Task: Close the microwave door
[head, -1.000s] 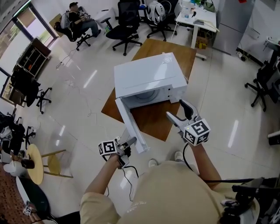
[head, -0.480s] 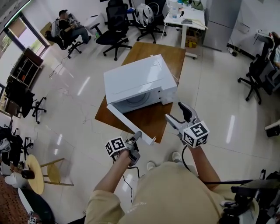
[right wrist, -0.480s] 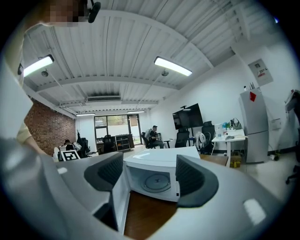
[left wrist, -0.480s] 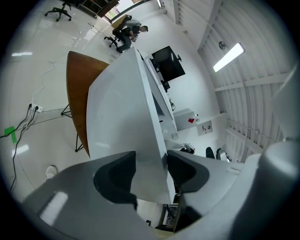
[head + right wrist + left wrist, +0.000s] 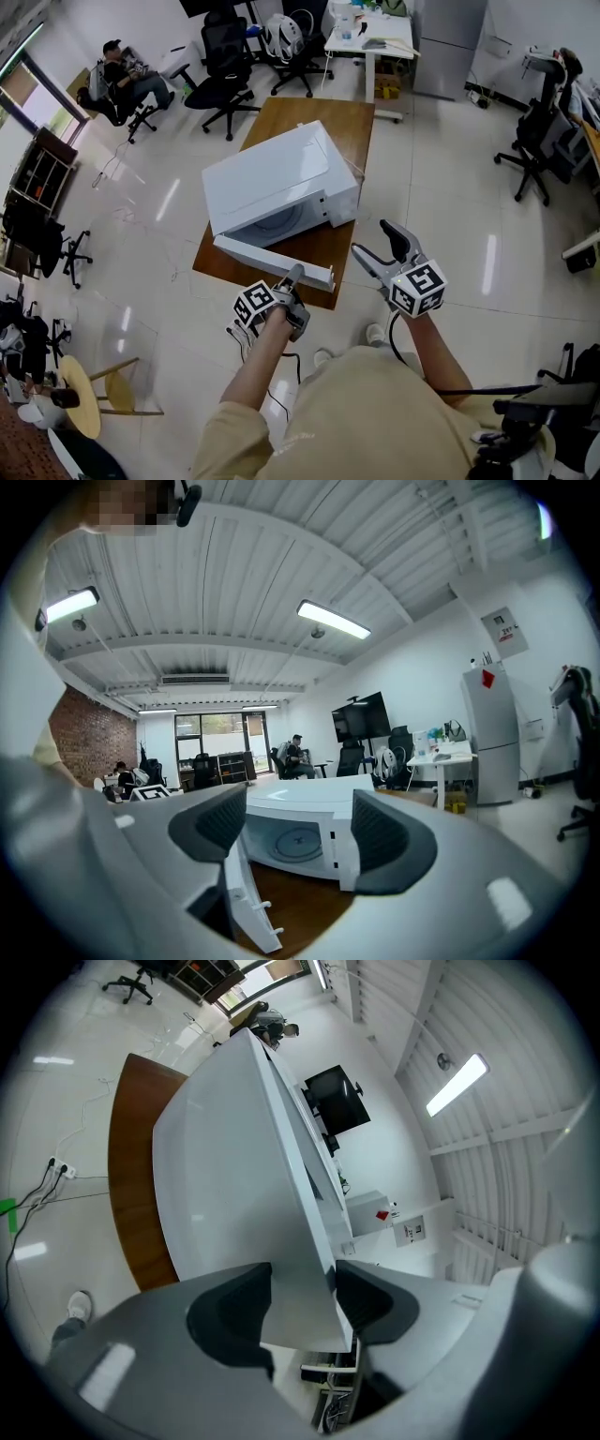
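microwave [image 5: 281, 183] on wood table [image 5: 323, 117], door [image 5: 267, 258] partly open, standing out at angle from front toward person. left gripper [image 5: 294, 276] jaws nearly together, clamped on door's free edge, pad on each face. right gripper [image 5: 373, 239] jaws wide apart, nothing held, in air just right of door end, apart from it, aimed at open microwave front. chairs [image 5: 220, 52] and desk [image 5: 370, 37] behind.

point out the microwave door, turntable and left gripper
microwave door [image 5: 272, 261]: head view, middle of its top edge
turntable [image 5: 298, 840]: right gripper view, its centre
left gripper [image 5: 294, 275]: head view, between its fingertips
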### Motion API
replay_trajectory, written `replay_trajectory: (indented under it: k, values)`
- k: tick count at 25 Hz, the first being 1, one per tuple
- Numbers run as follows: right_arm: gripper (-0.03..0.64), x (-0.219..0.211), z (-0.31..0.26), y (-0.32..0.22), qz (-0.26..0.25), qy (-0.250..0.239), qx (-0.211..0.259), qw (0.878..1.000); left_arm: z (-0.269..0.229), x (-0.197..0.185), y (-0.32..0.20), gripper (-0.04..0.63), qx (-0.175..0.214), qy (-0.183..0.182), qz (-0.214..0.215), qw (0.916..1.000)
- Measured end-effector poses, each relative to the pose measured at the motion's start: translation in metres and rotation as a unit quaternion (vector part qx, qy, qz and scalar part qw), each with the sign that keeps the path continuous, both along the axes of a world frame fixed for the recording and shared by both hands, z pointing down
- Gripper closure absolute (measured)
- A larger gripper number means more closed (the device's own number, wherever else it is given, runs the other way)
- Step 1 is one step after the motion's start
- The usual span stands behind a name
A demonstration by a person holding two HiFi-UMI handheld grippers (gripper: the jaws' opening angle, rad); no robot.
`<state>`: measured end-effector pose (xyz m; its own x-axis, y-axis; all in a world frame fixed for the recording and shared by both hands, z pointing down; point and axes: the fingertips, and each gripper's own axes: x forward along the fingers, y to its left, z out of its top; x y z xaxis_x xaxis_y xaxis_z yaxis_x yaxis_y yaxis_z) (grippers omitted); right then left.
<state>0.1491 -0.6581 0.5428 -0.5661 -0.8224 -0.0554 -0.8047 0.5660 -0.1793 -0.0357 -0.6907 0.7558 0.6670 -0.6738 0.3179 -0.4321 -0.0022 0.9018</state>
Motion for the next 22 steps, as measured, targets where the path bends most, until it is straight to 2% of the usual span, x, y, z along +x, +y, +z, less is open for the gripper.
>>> replay_trajectory:
  k: [9, 22]
  values:
    - [0.277, 0.017, -0.003, 0.005, 0.02, -0.001, -0.002, 1.0, -0.002, 0.022, -0.038, 0.374, -0.007, 0.006, -0.037, 0.9993]
    - [0.278, 0.032, -0.009, 0.011, 0.057, 0.007, 0.012, 0.998, -0.003, 0.029, -0.09, 0.376, -0.008, 0.016, -0.084, 0.9963]
